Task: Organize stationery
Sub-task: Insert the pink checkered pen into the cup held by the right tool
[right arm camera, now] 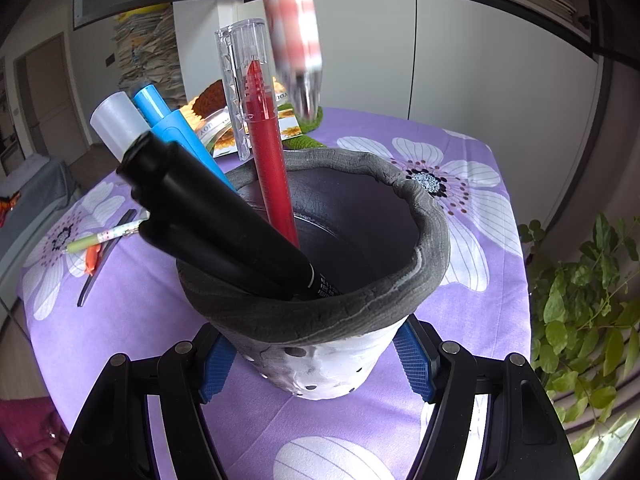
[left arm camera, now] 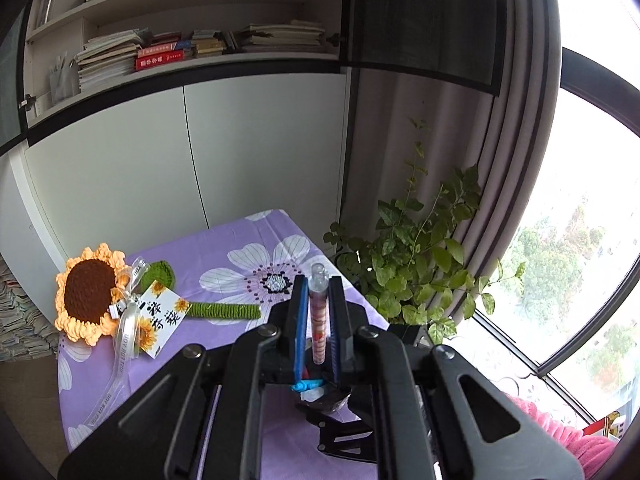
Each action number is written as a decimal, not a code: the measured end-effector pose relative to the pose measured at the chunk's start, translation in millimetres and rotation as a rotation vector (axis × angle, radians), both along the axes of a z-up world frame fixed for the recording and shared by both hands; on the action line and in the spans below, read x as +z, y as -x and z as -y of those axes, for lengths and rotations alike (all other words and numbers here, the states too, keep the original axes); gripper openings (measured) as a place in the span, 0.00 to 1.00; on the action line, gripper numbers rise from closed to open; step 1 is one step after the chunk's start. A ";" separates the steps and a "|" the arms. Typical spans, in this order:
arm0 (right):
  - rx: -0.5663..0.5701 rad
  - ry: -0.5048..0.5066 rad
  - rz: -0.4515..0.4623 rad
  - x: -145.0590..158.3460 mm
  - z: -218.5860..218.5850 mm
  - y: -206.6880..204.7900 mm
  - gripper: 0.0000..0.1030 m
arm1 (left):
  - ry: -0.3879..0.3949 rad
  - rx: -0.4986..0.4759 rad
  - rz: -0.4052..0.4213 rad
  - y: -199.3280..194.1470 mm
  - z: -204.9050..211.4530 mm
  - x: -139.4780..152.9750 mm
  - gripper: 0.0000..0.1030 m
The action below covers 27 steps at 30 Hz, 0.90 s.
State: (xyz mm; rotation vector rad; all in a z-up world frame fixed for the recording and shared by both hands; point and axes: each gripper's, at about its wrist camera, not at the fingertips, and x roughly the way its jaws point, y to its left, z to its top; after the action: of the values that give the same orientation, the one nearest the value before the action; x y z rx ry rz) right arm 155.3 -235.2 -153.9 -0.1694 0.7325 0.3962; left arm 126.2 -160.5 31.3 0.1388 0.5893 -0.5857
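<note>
Pen in hand: our left gripper [left arm camera: 319, 312] has its jaws pinched narrow on a clear-barrelled pen [left arm camera: 319, 320] with a pink and red patterned insert; the barrel stands between the blue pads with its clear end poking out past them.
Where it is: in the right wrist view the same pen [right arm camera: 294, 32] hangs blurred above the far rim of the pen pot [right arm camera: 432, 248], tip down, not yet inside.
Pot hold: our right gripper [right arm camera: 316, 364] clamps the pot's pale lower wall from both sides, jaws wide because the pot is wide.
How the pen handles: we judge it light, stiff and smooth, so it could swivel or slide between the pads; our grip sits at mid-barrel, which looks sound for lowering it tip first.
How the pot handles: thick, rough and probably heavy enough to stay put, though it narrows toward its foot, so we keep both pads on it.
Room in the pot: the black marker [right arm camera: 224, 220], blue pen [right arm camera: 176, 132], red pen [right arm camera: 270, 152] and a white-capped pen [right arm camera: 116, 124] lean to the pot's left; its right half is open and dark.
Edges: the pot's rim is wavy and thick, so the tip could catch there; the red pen's clear cap stands close to the descent line.
Still loose: a green pen [right arm camera: 106, 236] lies on the purple tablecloth [right arm camera: 480, 320] left of the pot.
Beyond the pot: a crocheted sunflower [left arm camera: 90, 294] lies well clear.
</note>
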 end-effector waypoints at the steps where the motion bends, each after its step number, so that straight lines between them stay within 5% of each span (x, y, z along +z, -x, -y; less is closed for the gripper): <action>1: 0.000 0.000 0.000 0.0 0.0 0.0 0.69 | -0.014 0.005 -0.012 -2.3 1.7 -7.1 0.08; 9: 0.000 0.000 0.000 0.0 0.2 -0.1 0.69 | -0.077 -0.007 -0.095 -12.0 11.4 -41.0 0.08; 17: 0.000 -0.001 0.000 -0.1 -0.1 0.6 0.69 | -0.079 0.004 -0.121 -10.5 4.6 -42.9 0.11; 20: 0.000 -0.001 0.000 -0.1 -0.1 0.6 0.69 | -0.030 0.044 -0.097 -8.3 -15.8 -30.1 0.26; 22: 0.000 -0.001 0.000 -0.1 -0.1 0.7 0.69 | -0.003 0.099 -0.063 -6.3 -36.3 -21.7 0.47; 27: 0.000 -0.001 0.000 -0.1 0.0 0.6 0.69 | -0.002 0.234 -0.038 -7.6 -89.0 -20.6 0.51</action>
State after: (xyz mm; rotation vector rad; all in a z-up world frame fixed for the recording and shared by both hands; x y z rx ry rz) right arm 154.7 -235.2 -154.0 -0.1685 0.7325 0.3970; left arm 133.8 -71.5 10.7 0.0588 0.6329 -0.3613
